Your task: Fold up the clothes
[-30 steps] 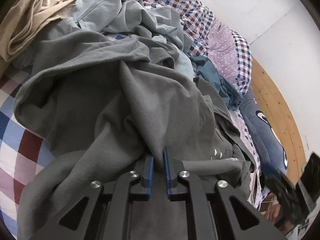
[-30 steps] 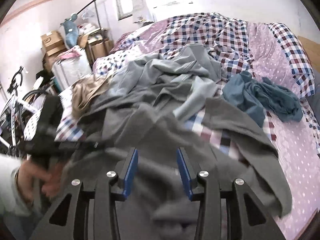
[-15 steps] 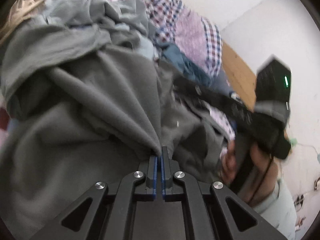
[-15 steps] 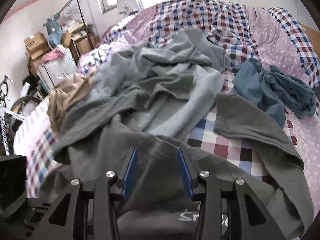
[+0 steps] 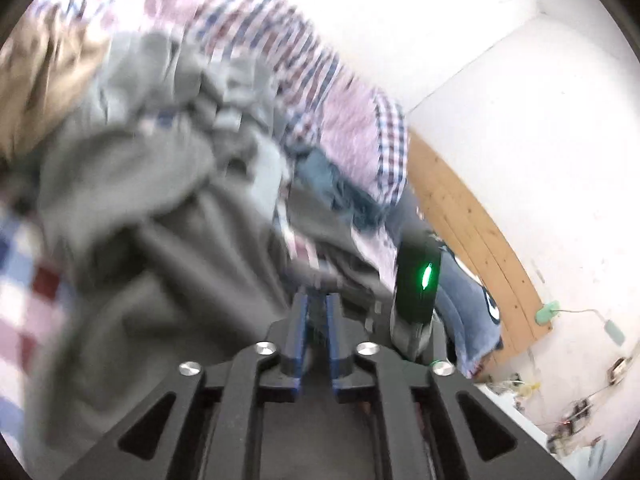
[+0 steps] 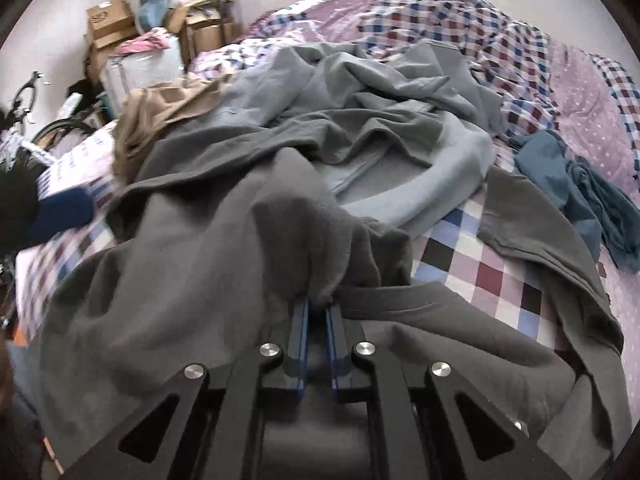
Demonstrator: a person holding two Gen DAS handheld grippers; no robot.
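A dark grey sweatshirt [image 6: 208, 248] lies spread over the checked bed, with one sleeve [image 6: 528, 224] out to the right. My right gripper [image 6: 317, 307] is shut on a bunched fold of it near the collar. My left gripper [image 5: 316, 300] is shut on a fold of the same dark grey sweatshirt [image 5: 168, 264]; this view is blurred by motion. The right gripper's body with a green light [image 5: 418, 280] shows just right of my left fingers. A lighter grey garment [image 6: 384, 128] lies crumpled behind.
A teal garment [image 6: 576, 184] lies at the right of the bed and a tan one [image 6: 160, 116] at the left. The checked quilt [image 6: 460, 32] is bunched at the back. Cardboard boxes [image 6: 112, 24] and a bicycle [image 6: 28, 120] stand left. A wooden headboard [image 5: 472, 232] runs along the wall.
My right gripper has closed from open onto a fold of the dark grey sweatshirt. My left gripper stays shut on the cloth and has swung, lifting it.
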